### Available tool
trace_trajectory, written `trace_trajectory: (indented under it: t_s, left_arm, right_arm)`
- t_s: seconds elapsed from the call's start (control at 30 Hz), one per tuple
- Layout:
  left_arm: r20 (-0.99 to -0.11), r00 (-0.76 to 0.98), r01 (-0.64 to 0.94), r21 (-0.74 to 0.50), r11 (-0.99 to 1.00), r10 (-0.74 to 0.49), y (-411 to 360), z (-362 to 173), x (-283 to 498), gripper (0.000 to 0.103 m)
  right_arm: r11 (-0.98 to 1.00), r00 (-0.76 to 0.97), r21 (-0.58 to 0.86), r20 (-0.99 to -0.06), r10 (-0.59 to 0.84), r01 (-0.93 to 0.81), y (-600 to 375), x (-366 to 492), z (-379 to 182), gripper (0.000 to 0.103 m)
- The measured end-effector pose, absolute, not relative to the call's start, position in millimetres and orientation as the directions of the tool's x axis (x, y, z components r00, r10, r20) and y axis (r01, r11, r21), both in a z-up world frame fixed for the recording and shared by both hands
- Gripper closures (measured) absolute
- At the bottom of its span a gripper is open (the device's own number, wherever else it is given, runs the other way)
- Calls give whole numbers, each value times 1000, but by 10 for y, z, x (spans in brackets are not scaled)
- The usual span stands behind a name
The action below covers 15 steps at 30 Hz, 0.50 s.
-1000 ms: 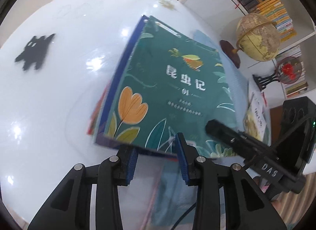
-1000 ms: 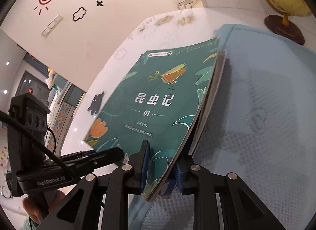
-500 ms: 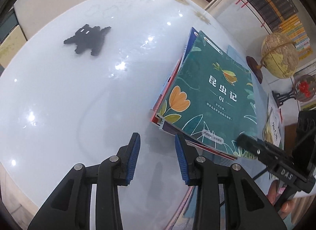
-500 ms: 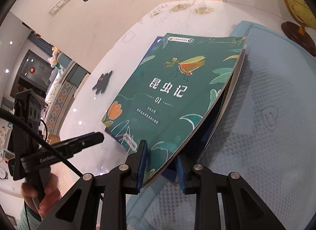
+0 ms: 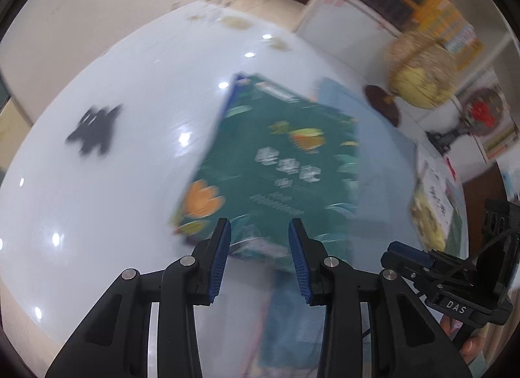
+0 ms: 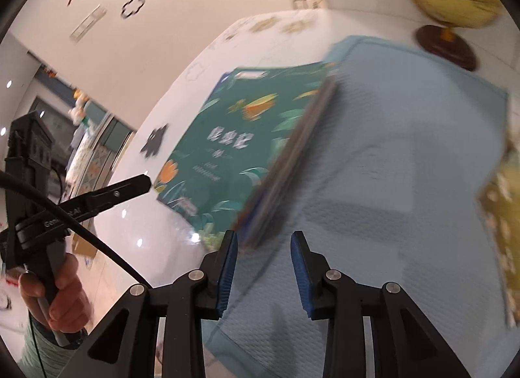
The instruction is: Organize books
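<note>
Left wrist: our left gripper stands partly open and empty, one green book just ahead atop a stack. Right wrist: our right gripper, jaws just opening, holds nothing; the stack's corner sits just ahead on one blue mat.

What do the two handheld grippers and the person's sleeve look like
Both the left gripper and right gripper are matte black with silver pivot screws and ribbed blue pads. A black cable trails from the left one, white lettering marks each, and the sleeve is pale green.
</note>
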<state>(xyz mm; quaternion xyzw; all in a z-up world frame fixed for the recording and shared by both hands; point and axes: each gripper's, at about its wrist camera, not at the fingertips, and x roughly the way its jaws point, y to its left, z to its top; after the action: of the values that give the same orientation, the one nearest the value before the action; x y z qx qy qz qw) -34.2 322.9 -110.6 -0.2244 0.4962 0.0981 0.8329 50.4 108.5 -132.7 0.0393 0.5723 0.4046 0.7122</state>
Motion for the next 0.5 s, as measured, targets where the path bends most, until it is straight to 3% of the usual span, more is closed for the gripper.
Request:
trace_trajectory:
  t_s: [0.17, 0.27, 0.33, 0.5]
  left_arm:
    - [-857, 490, -212, -298, 931, -163, 2627, -939, 66, 63]
    - [-858, 463, -52, -276, 960, -222, 2041, -891, 391, 51]
    - [-856, 451, 30, -269, 963, -253, 1691, -889, 544, 30]
    - [-857, 406, 221, -244, 944, -317, 692, -1043, 963, 30]
  right_arm:
    - [753, 129, 490, -795, 593, -440, 421, 563, -1269, 50]
    - [796, 167, 483, -807, 567, -365, -59, 574, -1320, 50]
    - [827, 191, 480, -818, 543, -294, -415, 561, -1381, 50]
    - [861, 255, 497, -824, 506, -105, -1364, 564, -1479, 50]
